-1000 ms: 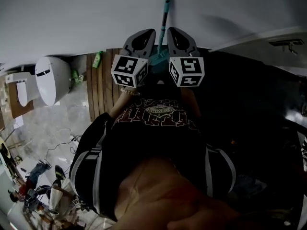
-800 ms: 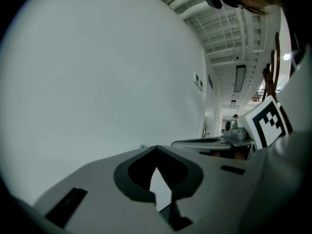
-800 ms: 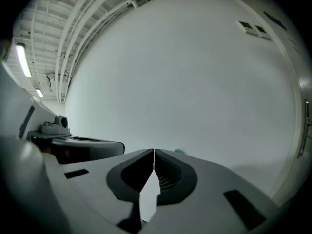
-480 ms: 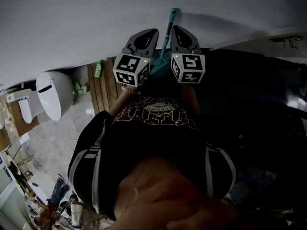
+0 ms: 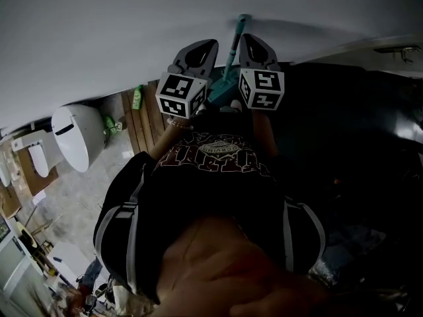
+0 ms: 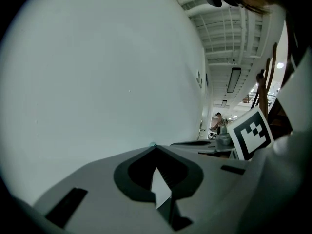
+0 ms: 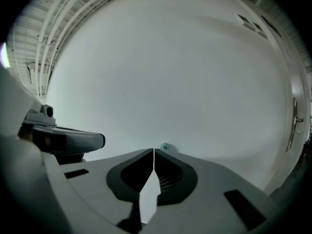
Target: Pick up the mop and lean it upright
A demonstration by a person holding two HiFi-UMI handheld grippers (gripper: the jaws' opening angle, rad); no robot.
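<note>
In the head view the mop's teal handle (image 5: pixel 232 48) rises against the white wall (image 5: pixel 119 32), and its teal head (image 5: pixel 221 91) sits low between my two marker cubes. My left gripper (image 5: pixel 212 43) is just left of the handle and my right gripper (image 5: pixel 244 38) just right of it. Both are shut with nothing between their own jaws. Whether their sides touch the handle is hidden. The handle's teal tip (image 6: pixel 153 144) peeks over my left gripper (image 6: pixel 155 146) in the left gripper view. The same tip (image 7: pixel 165 146) shows just beyond my right gripper (image 7: pixel 154 150) in the right gripper view.
A white toilet (image 5: pixel 74 136) stands at the left, beside a strip of wooden slats (image 5: pixel 142 121) with a green bottle (image 5: pixel 135 98). Clutter lies on the floor at lower left (image 5: pixel 73 289). The right side is dark. My own torso fills the middle.
Both grippers have moved toward the wall alongside the handle, so less of the teal handle shows beyond their tips. The toilet and floor have slid in the picture as my head turned.
</note>
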